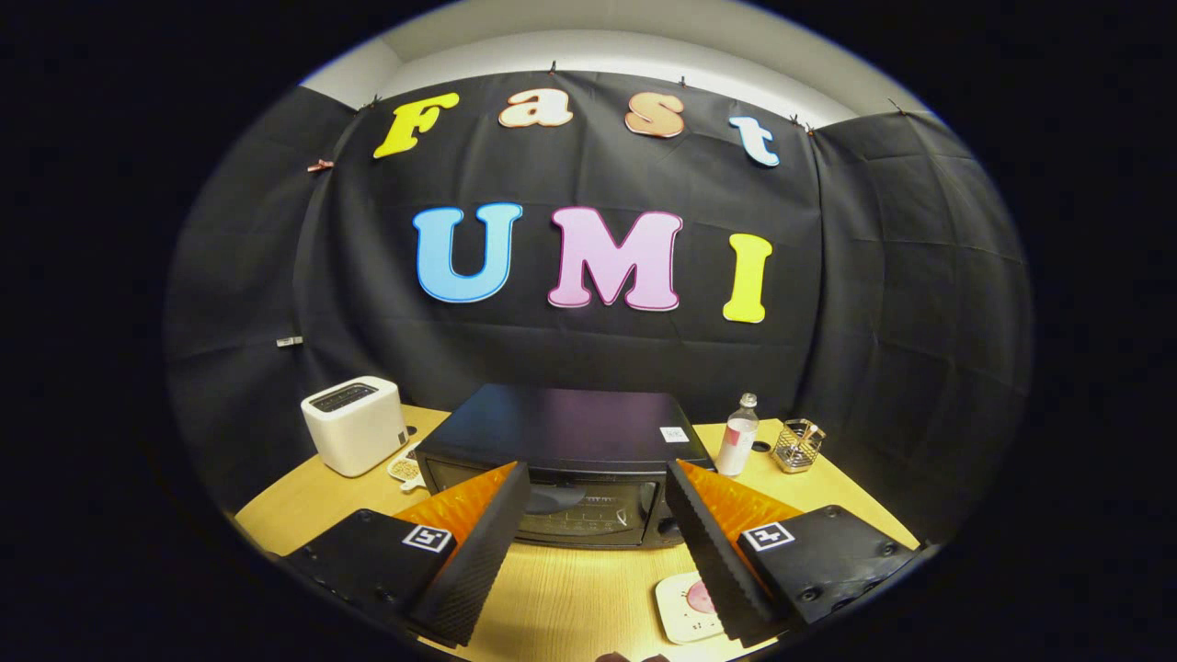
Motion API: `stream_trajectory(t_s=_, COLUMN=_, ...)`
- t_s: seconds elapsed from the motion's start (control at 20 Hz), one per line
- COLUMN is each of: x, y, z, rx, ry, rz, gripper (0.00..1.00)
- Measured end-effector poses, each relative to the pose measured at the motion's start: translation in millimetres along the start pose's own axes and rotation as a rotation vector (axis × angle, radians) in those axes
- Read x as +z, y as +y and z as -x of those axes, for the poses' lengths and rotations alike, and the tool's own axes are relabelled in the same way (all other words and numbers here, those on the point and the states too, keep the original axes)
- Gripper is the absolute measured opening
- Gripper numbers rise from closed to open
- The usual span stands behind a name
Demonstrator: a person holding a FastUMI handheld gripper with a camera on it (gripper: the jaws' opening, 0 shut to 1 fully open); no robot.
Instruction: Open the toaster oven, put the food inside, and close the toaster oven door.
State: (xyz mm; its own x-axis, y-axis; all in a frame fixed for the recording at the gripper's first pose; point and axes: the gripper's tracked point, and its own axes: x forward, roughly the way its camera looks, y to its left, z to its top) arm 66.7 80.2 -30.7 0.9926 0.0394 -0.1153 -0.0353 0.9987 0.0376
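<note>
A: Tool (pixel 598 542) fingers spread apart, nothing in them. Black toaster oven (pixel 563 460) sits just ahead, door closed, centred between the fingers.

B: Food?

A: Small white plate (pixel 691 607) with something pink on it, on the tabletop (pixel 570 598) by the right finger. Can't tell what it is.

B: Door first, then?

A: I'd say so; come in level, hook the door's top edge, pull down.

B: Room?

A: Bare wood in front. White toaster (pixel 354 425) left, bottle (pixel 738 435) and wire holder (pixel 798 445) right; keep off them.
</note>
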Motion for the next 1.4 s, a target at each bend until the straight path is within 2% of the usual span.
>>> stream_trajectory(t_s=0.4, x=-22, y=31, z=-63, rx=-0.011, ry=0.081, rz=-0.011, gripper=0.98)
stream_trajectory(t_s=0.65, x=-71, y=51, z=-94, rx=-0.02, ry=0.232, rz=-0.111, gripper=0.98)
stream_trajectory(t_s=0.8, x=-62, y=54, z=-107, rx=-0.021, ry=0.192, rz=-0.075, gripper=1.0)
stream_trajectory(t_s=1.15, x=-75, y=54, z=-102, rx=-0.035, ry=0.247, rz=-0.06, gripper=1.0)
stream_trajectory(t_s=1.4, x=-88, y=57, z=-82, rx=-0.006, ry=0.298, rz=-0.059, gripper=1.0)
